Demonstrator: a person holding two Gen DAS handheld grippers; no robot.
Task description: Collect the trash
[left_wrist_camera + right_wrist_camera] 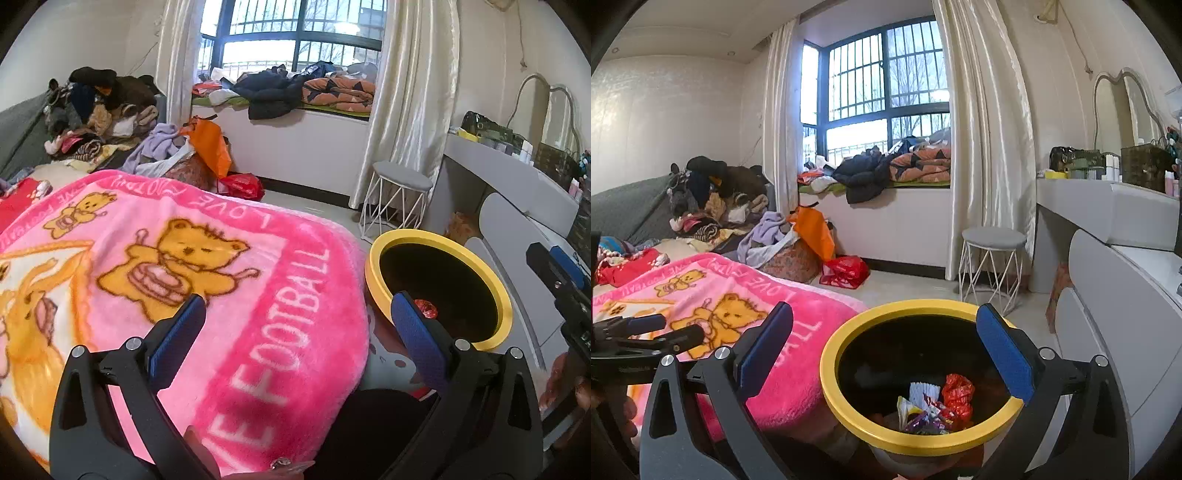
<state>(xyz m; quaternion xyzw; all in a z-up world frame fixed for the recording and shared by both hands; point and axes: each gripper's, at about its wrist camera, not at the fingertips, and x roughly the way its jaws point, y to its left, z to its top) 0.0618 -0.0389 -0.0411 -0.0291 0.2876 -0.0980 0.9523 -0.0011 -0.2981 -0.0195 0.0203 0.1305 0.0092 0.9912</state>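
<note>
I see my right claw (886, 354) spread wide over the yellow-rimmed bin (834, 398), holding nothing; crumpled wrappers (938, 406) lie in its bottom; my left claw (299, 332), also apart and holding nothing, hovers above the pink blanket (221, 258) beside that bin.

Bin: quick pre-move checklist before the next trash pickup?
1. Left gripper empty, jaws open: ok.
2. Right gripper empty, jaws open: ok.
3. Bin upright beside the bed, mouth unobstructed: ok.
4. Wrappers lie at the bin's bottom, well below the yellow rim: ok.
5. Next trash piece located: not ok. The only candidate is a small clear item at the blanket edge, partly cut off, and what it is cannot be told.
6. Grippers apart: ok. The left gripper shows over the blanket in the right wrist view, clear of the bin.
</note>
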